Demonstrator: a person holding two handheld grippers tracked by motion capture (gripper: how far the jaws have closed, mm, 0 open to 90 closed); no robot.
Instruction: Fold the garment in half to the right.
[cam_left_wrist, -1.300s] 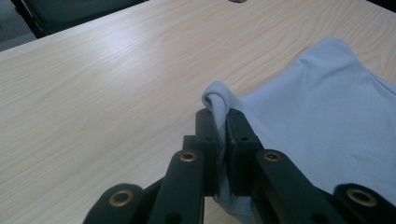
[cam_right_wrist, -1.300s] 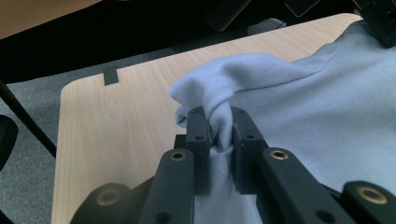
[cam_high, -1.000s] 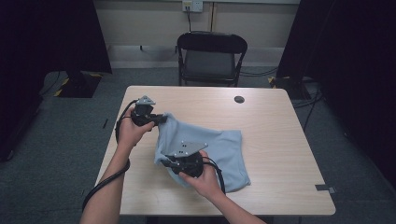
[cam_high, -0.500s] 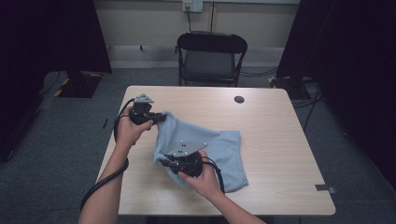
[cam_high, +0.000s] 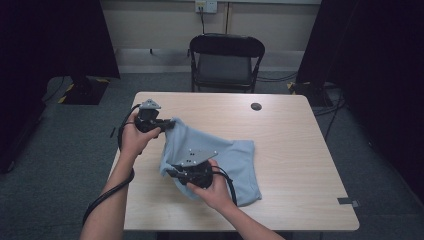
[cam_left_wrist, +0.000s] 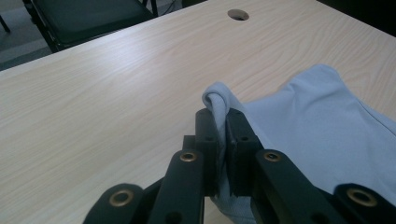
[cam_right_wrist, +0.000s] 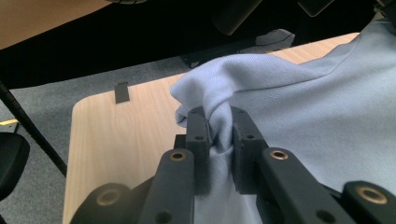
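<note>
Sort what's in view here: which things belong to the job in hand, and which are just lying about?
In the job:
- light blue cloth, part lifted off the table
- left tongs, shut on a fold of the cloth
- right tongs, shut on a bunched edge of the cloth

Lying about:
- black folding chair behind the table
- round cable hole in the tabletop
- wall socket
</note>
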